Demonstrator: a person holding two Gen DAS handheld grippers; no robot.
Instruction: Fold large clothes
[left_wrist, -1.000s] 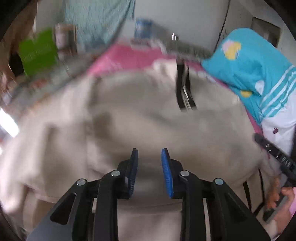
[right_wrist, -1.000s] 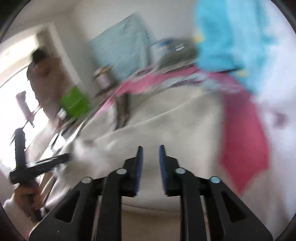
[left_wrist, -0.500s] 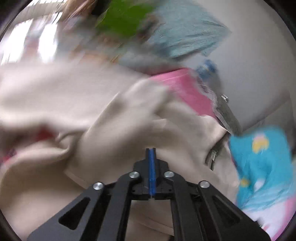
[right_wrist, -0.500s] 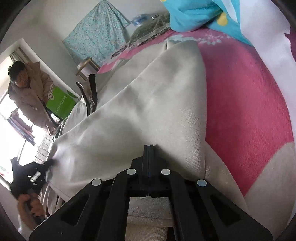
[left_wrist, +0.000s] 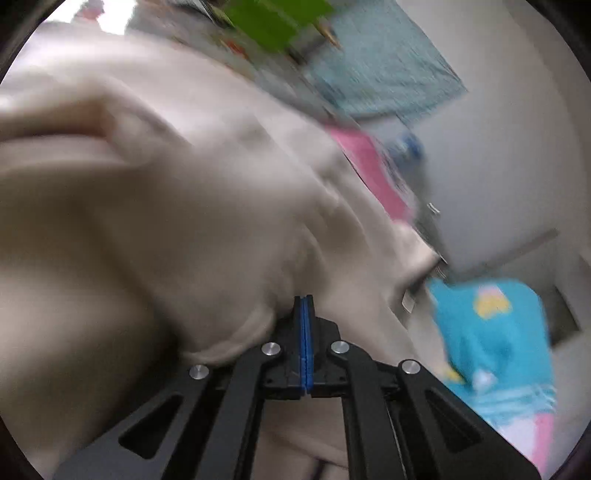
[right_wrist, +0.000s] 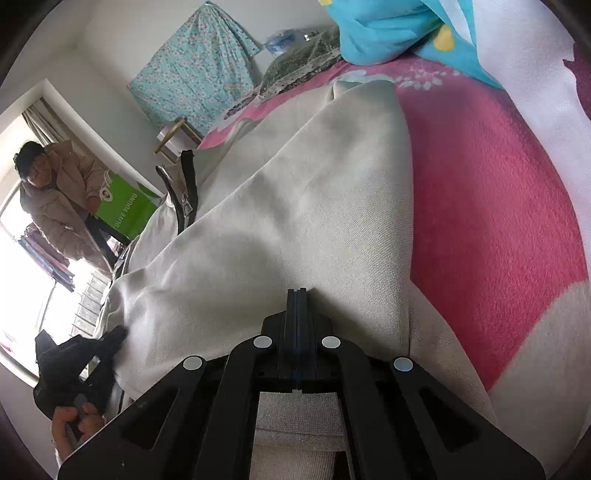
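Note:
A large beige garment (right_wrist: 295, 206) with a black belt and buckle (right_wrist: 184, 192) lies spread over a pink bed cover (right_wrist: 498, 221). My right gripper (right_wrist: 297, 295) is shut on the garment's near edge, with a strip of the cloth showing under its fingers. The left wrist view is blurred: my left gripper (left_wrist: 304, 306) is shut, with beige cloth (left_wrist: 166, 229) bunched up against its tips. In the right wrist view the left gripper (right_wrist: 120, 332) sits at the lower left, its tip on the garment's left edge, and a hand (right_wrist: 74, 421) holds it.
A teal cartoon-print quilt (right_wrist: 388, 33) lies at the far end of the bed. A person in a beige jacket (right_wrist: 62, 206) stands at the left beside a green bag (right_wrist: 125, 210). A teal floral cloth (right_wrist: 195, 70) hangs on the wall.
Both grippers went from open to shut on the beige cloth. The left one rolled, tilting its view, and dragged cloth along. The right one dropped to the garment's edge and has held still since.

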